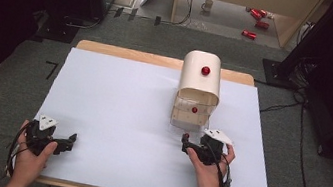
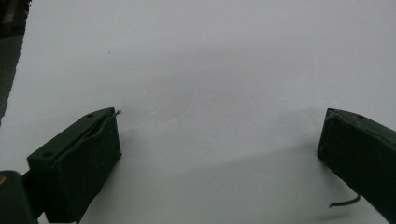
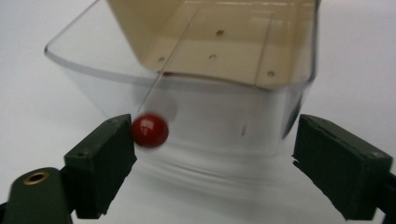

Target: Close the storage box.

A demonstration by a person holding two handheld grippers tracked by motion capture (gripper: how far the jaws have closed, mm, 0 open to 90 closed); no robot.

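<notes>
Our right tool stands open just off the clear drawer, its red knob beside one jaw, gripping nothing. We judge the drawer freshly pulled; next, back away. Our left tool rests open on the worktop.

A white table stands on grey carpet. Beyond the table, on the floor, a mug stands and some red cans lie, right of the mug.
</notes>
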